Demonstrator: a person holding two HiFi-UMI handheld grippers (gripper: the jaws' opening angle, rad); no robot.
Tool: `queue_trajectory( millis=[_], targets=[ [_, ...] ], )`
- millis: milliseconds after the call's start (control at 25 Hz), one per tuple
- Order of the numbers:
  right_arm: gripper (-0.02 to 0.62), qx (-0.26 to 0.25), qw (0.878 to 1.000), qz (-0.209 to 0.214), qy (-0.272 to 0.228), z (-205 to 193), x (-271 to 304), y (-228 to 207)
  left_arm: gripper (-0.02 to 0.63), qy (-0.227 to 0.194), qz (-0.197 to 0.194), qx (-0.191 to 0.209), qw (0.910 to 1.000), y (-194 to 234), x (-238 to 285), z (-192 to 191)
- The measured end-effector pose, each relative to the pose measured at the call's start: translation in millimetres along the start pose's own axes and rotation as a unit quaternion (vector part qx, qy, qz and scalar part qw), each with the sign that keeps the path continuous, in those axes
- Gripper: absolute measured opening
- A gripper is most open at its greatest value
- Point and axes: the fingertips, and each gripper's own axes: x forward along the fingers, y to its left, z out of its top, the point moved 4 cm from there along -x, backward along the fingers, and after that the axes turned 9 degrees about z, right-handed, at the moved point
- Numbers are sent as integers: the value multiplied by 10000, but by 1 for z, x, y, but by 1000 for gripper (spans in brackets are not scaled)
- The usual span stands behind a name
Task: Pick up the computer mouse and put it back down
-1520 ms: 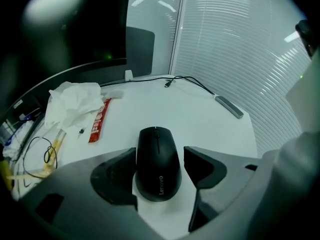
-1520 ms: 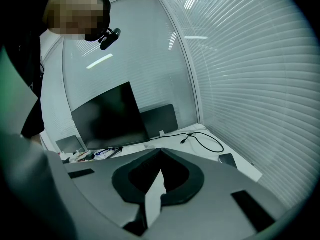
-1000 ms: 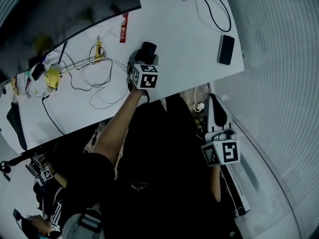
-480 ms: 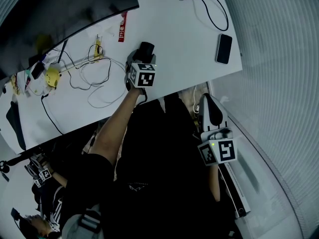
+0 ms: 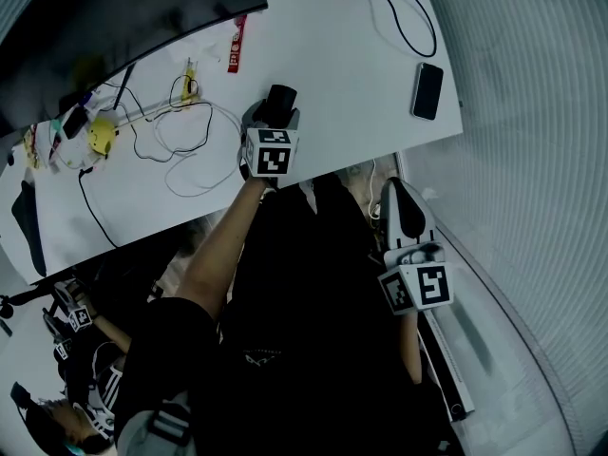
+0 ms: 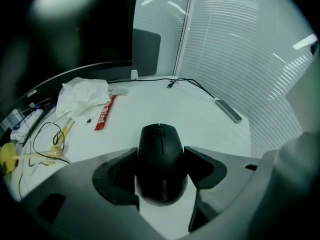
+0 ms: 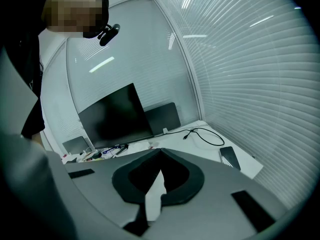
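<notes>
Across the last 1 second my left gripper (image 5: 275,112) barely shifts: it keeps the black Lenovo mouse (image 6: 161,159) clamped near the white desk's (image 5: 351,65) front edge, so the lift looks barely begun. My right gripper (image 7: 160,154) hangs closed on nothing.

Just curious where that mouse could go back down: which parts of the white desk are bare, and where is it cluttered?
The widest bare patch of desk lies between the mouse, the red packet and the phone, short of the black cable. The left end is crowded with tangled wires.
</notes>
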Motion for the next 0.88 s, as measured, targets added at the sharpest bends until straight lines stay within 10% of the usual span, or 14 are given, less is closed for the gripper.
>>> queue_trajectory(
  millis=[880],
  targets=[
    [-2,-319,9928,1134,212,6,-15,-4,282,-1653,570,-887,9806,-13,-158,47]
  ],
)
